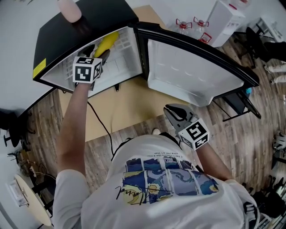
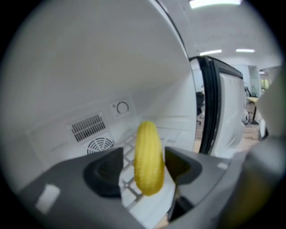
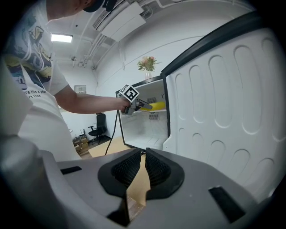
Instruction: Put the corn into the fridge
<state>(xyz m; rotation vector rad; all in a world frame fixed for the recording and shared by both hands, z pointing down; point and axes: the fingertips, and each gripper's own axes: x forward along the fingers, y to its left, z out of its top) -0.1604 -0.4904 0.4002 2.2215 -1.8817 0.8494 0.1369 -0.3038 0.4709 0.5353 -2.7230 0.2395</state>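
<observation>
The yellow corn (image 1: 107, 43) lies inside the open black mini fridge (image 1: 89, 22), on its white wire shelf. My left gripper (image 1: 99, 53) reaches into the fridge with its jaws on either side of the cob. In the left gripper view the corn (image 2: 149, 159) stands between the dark pads (image 2: 105, 172), with a gap showing on its left side; the left gripper (image 2: 143, 169) is open. My right gripper (image 1: 172, 112) hangs low in front of the fridge door (image 1: 187, 67), shut and empty. The right gripper view shows its pads (image 3: 129, 167) nearly together and the corn (image 3: 157, 105) far off.
The fridge back wall carries a vent grille (image 2: 87, 127) and a dial (image 2: 121, 107). A pink object (image 1: 69, 9) sits on the fridge top. The fridge stands on a tan board (image 1: 129, 103) with a black cable (image 1: 100, 120) across it. Bottles (image 1: 183, 24) and a white box (image 1: 225, 18) stand behind.
</observation>
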